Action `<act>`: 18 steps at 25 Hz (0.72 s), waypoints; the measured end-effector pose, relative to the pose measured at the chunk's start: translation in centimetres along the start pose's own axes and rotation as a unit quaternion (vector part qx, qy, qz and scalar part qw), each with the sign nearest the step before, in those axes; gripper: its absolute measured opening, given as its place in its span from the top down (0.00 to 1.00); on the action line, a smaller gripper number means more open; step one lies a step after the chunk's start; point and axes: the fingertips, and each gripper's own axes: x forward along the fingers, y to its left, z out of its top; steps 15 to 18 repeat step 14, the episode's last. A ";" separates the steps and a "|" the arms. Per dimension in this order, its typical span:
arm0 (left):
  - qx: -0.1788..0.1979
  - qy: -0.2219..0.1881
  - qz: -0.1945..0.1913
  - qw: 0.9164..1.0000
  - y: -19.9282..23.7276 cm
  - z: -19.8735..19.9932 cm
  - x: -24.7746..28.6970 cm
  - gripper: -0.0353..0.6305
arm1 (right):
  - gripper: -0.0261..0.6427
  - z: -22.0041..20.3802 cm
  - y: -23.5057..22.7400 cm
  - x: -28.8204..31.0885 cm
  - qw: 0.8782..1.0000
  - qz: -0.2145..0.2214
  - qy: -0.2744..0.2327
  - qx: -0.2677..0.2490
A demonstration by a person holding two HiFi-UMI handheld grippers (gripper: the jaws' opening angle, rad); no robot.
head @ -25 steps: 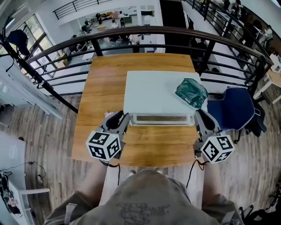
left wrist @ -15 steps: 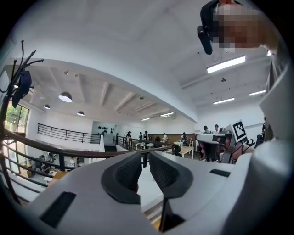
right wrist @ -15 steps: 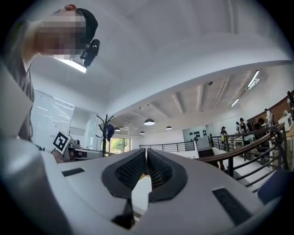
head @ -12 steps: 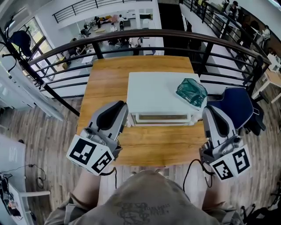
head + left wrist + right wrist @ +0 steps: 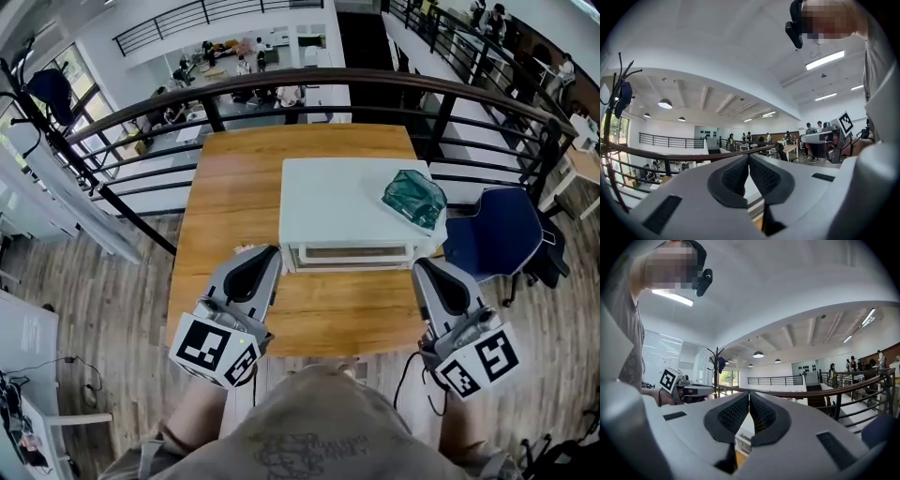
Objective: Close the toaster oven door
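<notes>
The white toaster oven [image 5: 347,202] stands on the wooden table [image 5: 234,187], its door [image 5: 352,253] flat against the front and facing me. A crumpled green bag [image 5: 412,199] lies on its top at the right. My left gripper [image 5: 266,255] hovers just off the oven's front left corner, jaws shut and empty. My right gripper [image 5: 427,272] is held by the front right corner, also shut on nothing. In the left gripper view the pads [image 5: 748,159] meet with nothing between them; the right gripper's pads [image 5: 749,397] do the same. Both point up and outward over the railing.
A dark metal railing [image 5: 328,80] curves round the far side of the table, with a lower floor beyond it. A blue chair [image 5: 492,239] stands right of the table. The table's front strip [image 5: 337,314] lies between the oven and me.
Both grippers have drawn back from the oven's front corners toward me and closed their jaws. The oven door looks the same throughout.
</notes>
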 end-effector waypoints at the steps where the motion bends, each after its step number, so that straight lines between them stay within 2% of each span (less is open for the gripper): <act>1: -0.004 0.007 -0.001 1.000 -0.1 -0.7 -0.1 0.91 | 0.91 -0.4 0.0 0.0 1.000 -0.001 0.006 0.002; 5: 0.000 0.022 -0.004 1.000 -0.2 -2.0 -0.6 0.91 | 0.91 -1.2 0.0 -0.4 1.000 -0.010 0.013 0.009; 10: 0.017 0.023 -0.005 1.000 -0.4 -1.7 -0.5 0.91 | 0.91 -1.2 0.0 -0.7 1.000 -0.010 0.013 0.013; 18: 0.015 0.020 -0.004 1.000 -0.8 -1.4 -0.4 0.91 | 0.91 -1.4 0.1 -0.8 1.000 -0.004 0.021 0.008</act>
